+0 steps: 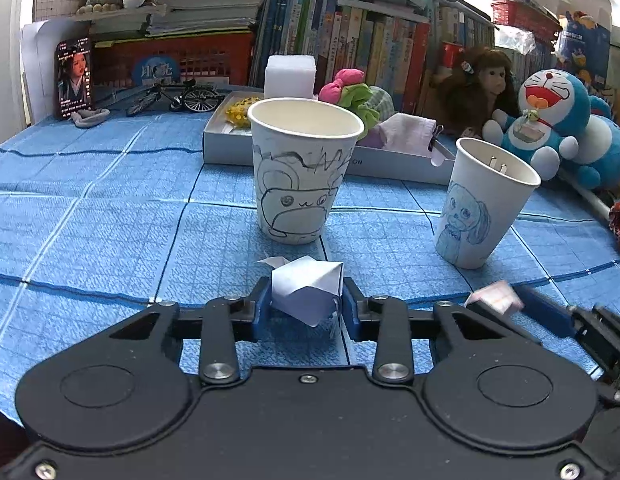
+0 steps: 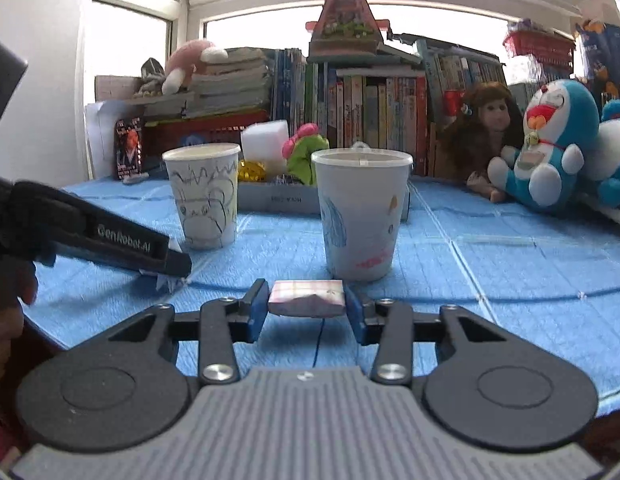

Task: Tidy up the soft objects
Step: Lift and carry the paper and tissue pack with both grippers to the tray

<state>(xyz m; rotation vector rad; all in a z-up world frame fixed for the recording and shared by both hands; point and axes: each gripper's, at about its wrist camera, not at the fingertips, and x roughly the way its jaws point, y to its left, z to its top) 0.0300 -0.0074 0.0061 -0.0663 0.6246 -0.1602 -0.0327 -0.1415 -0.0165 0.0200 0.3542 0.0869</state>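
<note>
My left gripper [image 1: 306, 300] is shut on a white folded paper piece [image 1: 306, 286], low over the blue cloth, just in front of a paper cup with a black animal drawing [image 1: 304, 172]. My right gripper [image 2: 306, 304] is shut on a pink-and-white folded paper piece [image 2: 307, 298], in front of a paper cup with a blue dog drawing [image 2: 359, 214]. That cup also shows in the left wrist view [image 1: 481, 204], with the right gripper [image 1: 509, 300] below it. The left gripper [image 2: 166, 264] shows at the left of the right wrist view.
A shallow grey box [image 1: 230, 140] behind the cups holds a white sponge block [image 1: 289, 74], pink and green soft toys [image 1: 351, 92] and cloths. A Doraemon plush [image 1: 549, 120] and a doll [image 1: 477, 88] sit at the right. Books line the back wall.
</note>
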